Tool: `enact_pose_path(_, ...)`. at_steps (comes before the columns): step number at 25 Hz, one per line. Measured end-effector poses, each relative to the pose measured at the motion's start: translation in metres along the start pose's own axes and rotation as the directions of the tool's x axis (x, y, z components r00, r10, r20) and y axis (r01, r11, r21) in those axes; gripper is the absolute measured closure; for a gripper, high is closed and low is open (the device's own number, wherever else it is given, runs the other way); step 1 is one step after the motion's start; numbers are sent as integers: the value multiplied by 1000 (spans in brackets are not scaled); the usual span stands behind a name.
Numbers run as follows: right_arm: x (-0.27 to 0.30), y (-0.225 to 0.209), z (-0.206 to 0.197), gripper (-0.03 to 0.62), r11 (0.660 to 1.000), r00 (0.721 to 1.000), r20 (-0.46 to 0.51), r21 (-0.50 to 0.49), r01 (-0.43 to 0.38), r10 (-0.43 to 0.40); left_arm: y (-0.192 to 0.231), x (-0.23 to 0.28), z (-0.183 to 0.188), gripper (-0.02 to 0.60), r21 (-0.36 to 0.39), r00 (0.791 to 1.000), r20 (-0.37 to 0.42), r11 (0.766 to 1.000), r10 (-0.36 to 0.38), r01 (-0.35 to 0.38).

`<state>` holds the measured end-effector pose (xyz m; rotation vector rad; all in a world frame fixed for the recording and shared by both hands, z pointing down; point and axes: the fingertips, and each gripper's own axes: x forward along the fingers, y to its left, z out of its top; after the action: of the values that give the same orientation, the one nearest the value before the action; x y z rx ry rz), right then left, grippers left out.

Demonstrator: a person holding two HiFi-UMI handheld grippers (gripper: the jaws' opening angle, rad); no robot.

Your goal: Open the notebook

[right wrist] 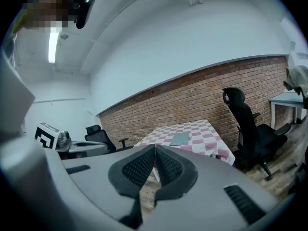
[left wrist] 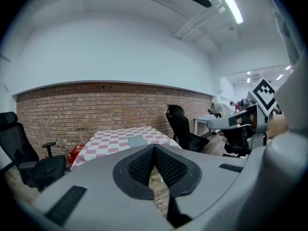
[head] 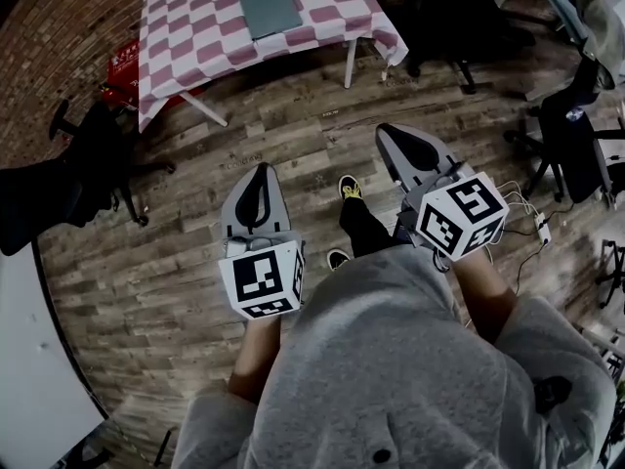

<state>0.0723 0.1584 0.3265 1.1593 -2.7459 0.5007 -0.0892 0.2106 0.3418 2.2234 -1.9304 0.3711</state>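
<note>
Nearest the camera: grey sweatshirt (head: 391, 360), with a forearm running out to each tool. The left gripper (head: 262, 170) has its jaws fully together with nothing between them, and its own view shows the pads meeting at the tips. Same for the right gripper (head: 384, 131): jaws closed and empty. Both are held out over the wood floor (head: 166, 291), side by side and apart, touching nothing. The marker cube (head: 264, 279) on the left tool and the marker cube (head: 461, 215) on the right one face up at the head camera. The person's shoes (head: 349, 187) are on the floor between the two tools.

Further out is the table (head: 186, 27) with a pink-and-white checked cloth. The notebook (head: 270, 11) lies flat on it, cover closed, grey-green, roughly centred on the top and well clear of both grippers. A red item (head: 122, 66) sits under the table's left end. There's a black office chair (head: 88, 164) left of the table and another chair (head: 459, 18) to its right. The brick wall (left wrist: 96, 109) is behind the table.
</note>
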Motion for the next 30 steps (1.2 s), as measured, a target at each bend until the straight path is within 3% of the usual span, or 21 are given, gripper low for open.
enact_pose_path(10, 43, -27, 9, 568, 1000, 999, -33, 10, 3, -3, 14, 49, 5, 571, -16, 999, -36, 1000, -13, 13)
enact_pose_path(30, 128, -90, 50, 568, 996, 995, -45, 24, -86, 87, 31, 147, 48, 571, -4, 997, -63, 999, 53, -53)
